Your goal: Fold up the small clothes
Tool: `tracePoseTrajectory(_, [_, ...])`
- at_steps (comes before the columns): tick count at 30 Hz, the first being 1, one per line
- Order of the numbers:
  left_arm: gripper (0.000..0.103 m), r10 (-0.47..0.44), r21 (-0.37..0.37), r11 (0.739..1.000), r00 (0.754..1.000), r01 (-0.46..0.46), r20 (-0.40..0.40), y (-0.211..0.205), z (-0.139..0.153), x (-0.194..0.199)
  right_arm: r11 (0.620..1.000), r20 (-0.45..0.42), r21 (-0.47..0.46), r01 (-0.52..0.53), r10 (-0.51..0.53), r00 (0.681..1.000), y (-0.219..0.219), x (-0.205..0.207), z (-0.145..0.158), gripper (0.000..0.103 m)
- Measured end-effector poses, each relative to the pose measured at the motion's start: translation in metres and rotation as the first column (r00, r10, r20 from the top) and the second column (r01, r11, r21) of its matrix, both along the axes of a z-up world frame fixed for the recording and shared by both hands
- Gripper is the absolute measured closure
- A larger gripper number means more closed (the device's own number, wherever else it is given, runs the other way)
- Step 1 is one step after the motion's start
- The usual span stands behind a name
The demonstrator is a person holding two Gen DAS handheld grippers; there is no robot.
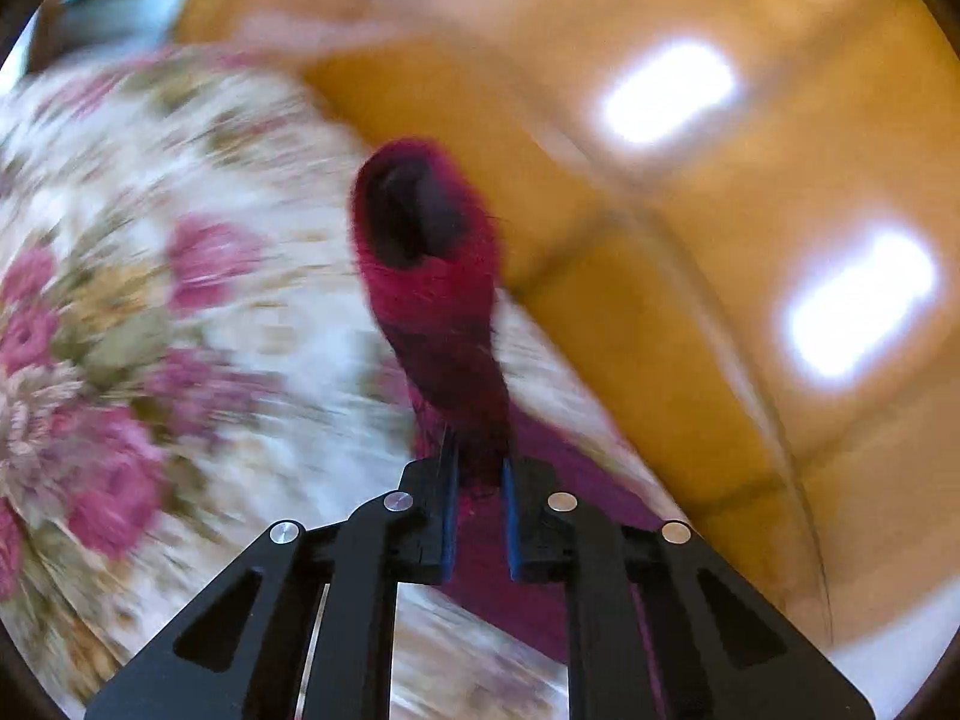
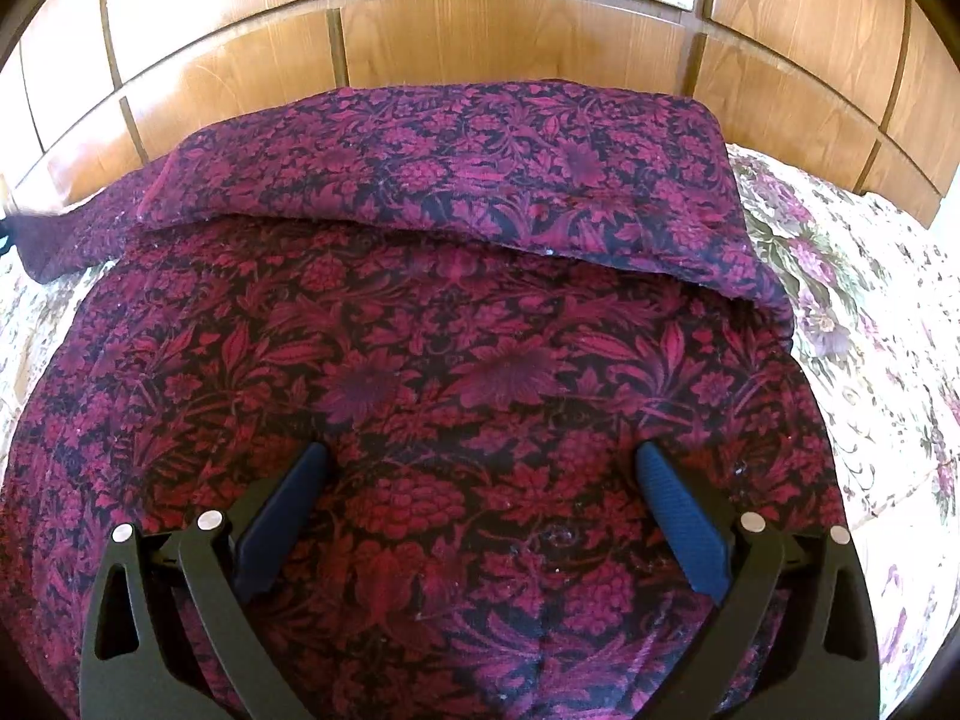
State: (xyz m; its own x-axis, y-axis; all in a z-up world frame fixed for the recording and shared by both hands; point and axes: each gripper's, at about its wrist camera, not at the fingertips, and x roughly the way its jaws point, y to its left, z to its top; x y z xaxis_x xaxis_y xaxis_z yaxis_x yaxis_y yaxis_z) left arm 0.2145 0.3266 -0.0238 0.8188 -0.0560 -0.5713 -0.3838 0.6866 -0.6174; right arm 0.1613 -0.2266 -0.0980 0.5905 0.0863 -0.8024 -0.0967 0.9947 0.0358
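Left gripper: While the picture from its wrist camera is blurred, the black left gripper with blue pads (image 1: pixel 480 483) is seen pressed nearly together, pinching a dark red and black flowered cloth garment (image 1: pixel 441 324) between its fingers.
Held part: A narrow, tube-like part of the garment rises from the fingers and ends in a round dark opening; it looks lifted above the bed, with the wood behind it.
Right gripper: The black right gripper with blue pads (image 2: pixel 480 459) is spread wide and grips nothing; both blue pads (image 2: pixel 681 516) point down at the garment, but I cannot tell if they touch it.
Garment: In the right wrist view the dark red and black flowered cloth garment (image 2: pixel 456 372) lies spread on the bed and covers most of the middle of it.
Fold: The far part of the garment is turned over onto itself as a flat band, which lies along the head edge of the bed, just beside the headboard.
Bed: The white bedspread with pink and green flowers (image 2: pixel 870 360) shows at the right and left edges, beside the garment.
Headboard: The brown wooden panelled headboard (image 2: pixel 480 36) stands behind the far edge of the bed.
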Motion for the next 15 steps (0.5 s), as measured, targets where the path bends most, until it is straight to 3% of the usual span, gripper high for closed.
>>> tracePoseTrajectory(2, [0.092, -0.091, 0.05, 0.995, 0.995, 0.089, 0.037, -0.035, 0.016, 0.0, 1.0, 0.002, 0.001, 0.0, 0.0, 1.0, 0.0, 0.0, 0.0, 0.002])
tracePoseTrajectory(6, [0.092, -0.294, 0.144, 0.948, 0.954, 0.284, 0.055, -0.128, 0.03, 0.012, 1.0, 0.005, 0.006, -0.001, 0.001, 1.0, -0.001, -0.001, 0.001, 0.002])
tracePoseTrajectory(13, [0.092, -0.505, 0.135, 0.85, 0.861, 0.509, -0.059, -0.252, -0.006, 0.043, 1.0, 0.009, 0.018, -0.004, 0.004, 1.0, -0.003, -0.001, 0.001, 0.002])
tracePoseTrajectory(15, [0.083, -0.533, 0.132, 0.83, 0.84, 0.542, -0.103, -0.274, -0.018, 0.053, 1.0, 0.01, 0.022, -0.005, 0.005, 1.0, -0.004, -0.001, 0.001, 0.002])
